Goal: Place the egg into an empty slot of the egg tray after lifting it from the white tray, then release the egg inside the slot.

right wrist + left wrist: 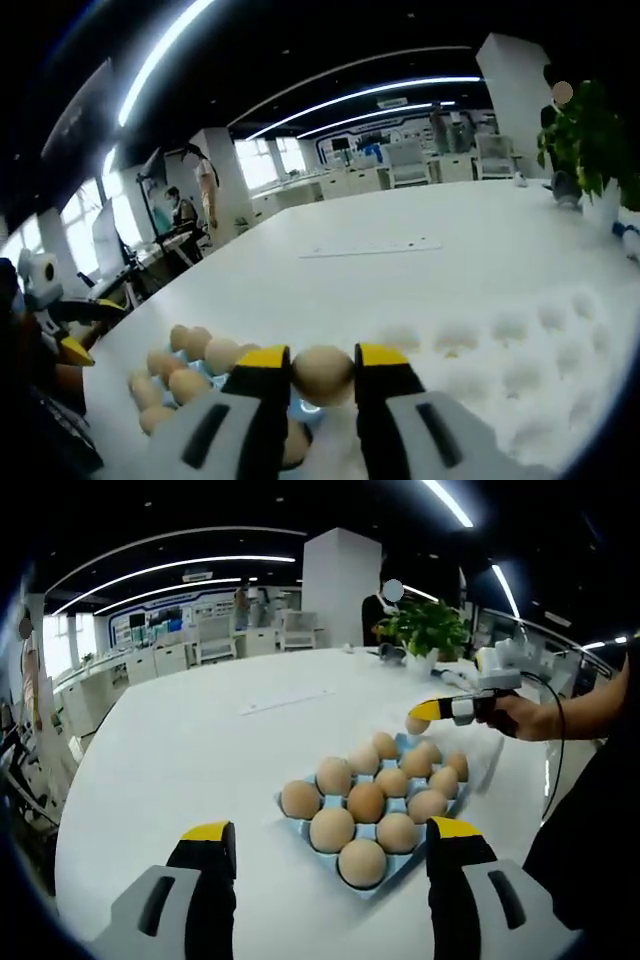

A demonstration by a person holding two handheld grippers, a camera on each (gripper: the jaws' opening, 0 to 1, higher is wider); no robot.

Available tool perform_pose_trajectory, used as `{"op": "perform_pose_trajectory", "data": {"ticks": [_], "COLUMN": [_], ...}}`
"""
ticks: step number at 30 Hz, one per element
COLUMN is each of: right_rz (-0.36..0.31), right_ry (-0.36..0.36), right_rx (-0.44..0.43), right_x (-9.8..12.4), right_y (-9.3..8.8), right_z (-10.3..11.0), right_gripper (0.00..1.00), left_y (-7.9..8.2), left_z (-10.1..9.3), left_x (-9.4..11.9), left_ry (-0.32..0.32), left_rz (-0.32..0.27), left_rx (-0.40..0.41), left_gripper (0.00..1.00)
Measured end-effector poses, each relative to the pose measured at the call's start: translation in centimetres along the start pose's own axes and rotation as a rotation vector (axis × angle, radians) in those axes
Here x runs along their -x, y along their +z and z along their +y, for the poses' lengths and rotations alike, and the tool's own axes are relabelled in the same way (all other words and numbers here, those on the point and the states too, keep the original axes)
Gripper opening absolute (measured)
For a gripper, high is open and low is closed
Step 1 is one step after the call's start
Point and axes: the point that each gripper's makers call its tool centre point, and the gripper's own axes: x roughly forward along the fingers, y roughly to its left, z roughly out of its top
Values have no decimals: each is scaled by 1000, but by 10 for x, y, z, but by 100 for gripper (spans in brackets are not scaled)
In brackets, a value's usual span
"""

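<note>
The right hand-held gripper pinches an egg in the air, just above the blue egg tray on the white surface. The white tray lies right beside it. The left hand-held gripper is spread wide and holds nothing.

Looks like a big open-plan office or showroom-type lab: long LED light strips curving across a dark ceiling, a huge white surface, rows of white desks and chairs behind, a potted plant, and maybe display screens along the far wall.
</note>
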Motion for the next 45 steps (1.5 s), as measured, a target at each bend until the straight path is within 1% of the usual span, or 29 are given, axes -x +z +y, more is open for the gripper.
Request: {"op": "perform_pose_trajectory", "data": {"ticks": [3, 4, 6, 23, 33, 38, 42, 45], "right_rz": [2, 19, 31, 87, 121, 123, 148, 152], "right_ry": [3, 12, 22, 49, 61, 64, 75, 76], "right_rx": [5, 14, 19, 74, 77, 79, 76, 76], "right_x": [-3, -7, -10, -17, -21, -21, -24, -24], "right_y": [-1, -5, -8, -18, -24, -24, -29, -30], "right_z": [2, 4, 6, 13, 14, 15, 17, 16], "right_gripper": [24, 24, 24, 24, 25, 25, 25, 25], "left_y": [0, -1, -2, 0, 1, 0, 1, 2], "left_z": [1, 1, 1, 0, 0, 0, -1, 0], "left_x": [1, 1, 1, 0, -1, -2, -3, -3], "left_ry": [2, 2, 3, -1, -5, -5, -10, -10], "left_rz": [0, 2, 3, 3, 1, 4, 3, 1], "left_rx": [0, 2, 1, 0, 0, -2, -4, -2], "left_gripper": [77, 77, 78, 78, 77, 77, 77, 77]}}
